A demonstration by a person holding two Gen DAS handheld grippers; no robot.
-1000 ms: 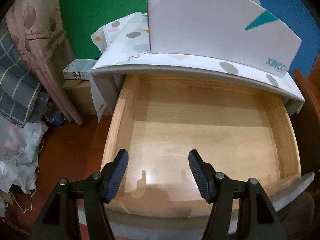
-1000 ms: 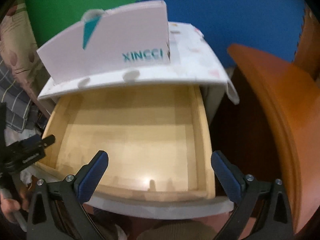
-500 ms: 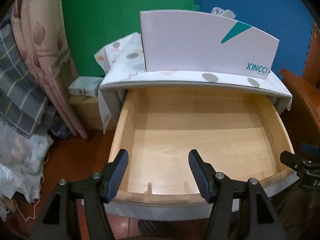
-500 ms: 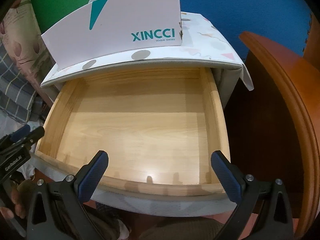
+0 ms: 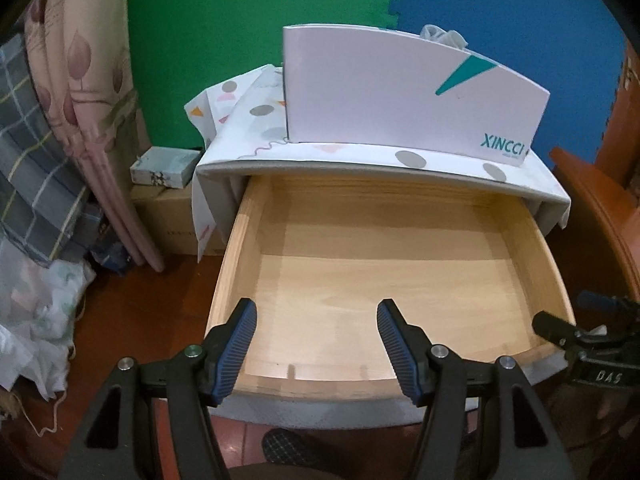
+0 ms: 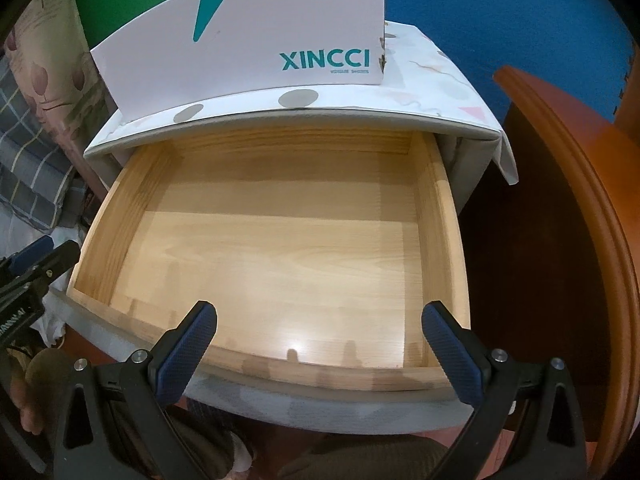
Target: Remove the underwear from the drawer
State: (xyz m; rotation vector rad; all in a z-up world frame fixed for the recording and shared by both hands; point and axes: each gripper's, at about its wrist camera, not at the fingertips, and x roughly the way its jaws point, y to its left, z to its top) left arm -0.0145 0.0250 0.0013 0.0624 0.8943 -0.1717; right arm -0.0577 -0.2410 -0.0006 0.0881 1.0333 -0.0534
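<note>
at the far left hang a plaid grey cloth (image 5: 28, 168) and a pink leaf-print curtain (image 5: 84, 92), with a small patterned box (image 5: 165, 168) on a brown carton (image 5: 176, 220) beside them on the floor. next comes the bedside cabinet, its top under a dotted white cover (image 5: 256, 128), and on that cover stands a white xincci shoebox (image 5: 404, 92) with a scrap of white cloth (image 5: 442, 36) showing over its back edge; what that cloth is cannot be told. the wooden drawer (image 5: 236, 256) is pulled out below, its pale bottom bare, and no underwear shows in it. the left tool (image 5: 316, 340) hovers over the drawer's front left part, jaws apart with nothing between them. the right tool (image 6: 318, 344) hangs over the front edge further right, its blue pads spread wide and gripping nothing. each tool shows at the rim of the other's view. at the far right stands curved orange-brown wooden furniture (image 6: 580, 184), against a green and blue foam wall (image 5: 500, 8)
</note>
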